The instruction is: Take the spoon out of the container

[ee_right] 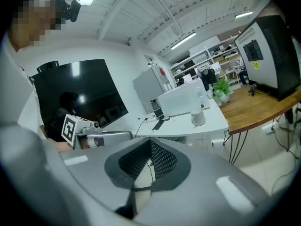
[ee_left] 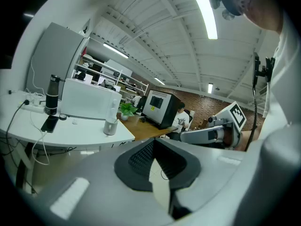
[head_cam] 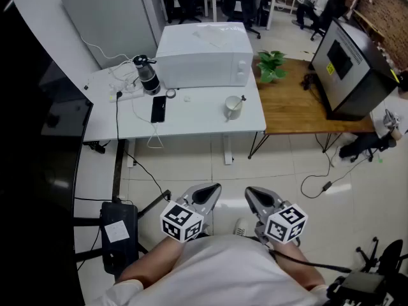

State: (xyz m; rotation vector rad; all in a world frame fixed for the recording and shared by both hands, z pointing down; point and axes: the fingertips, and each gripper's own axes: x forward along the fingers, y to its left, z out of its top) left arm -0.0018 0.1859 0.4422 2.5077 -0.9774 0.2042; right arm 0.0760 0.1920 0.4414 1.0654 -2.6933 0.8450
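The spoon [head_cam: 240,100] stands in the white container [head_cam: 233,109] on the worktop [head_cam: 191,116], far from the left gripper [head_cam: 208,192] and right gripper [head_cam: 257,197], whose fingers are together and empty. The spoon is probably light, stiff and smooth; pinch the handle that sticks out.

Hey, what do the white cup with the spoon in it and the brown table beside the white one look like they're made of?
The cup looks like glazed ceramic: plain white and smooth, though from here it could be plastic. The spoon is too small to judge. The brown table looks like wood with a matt finish: warm brown with streaks like grain across its top.
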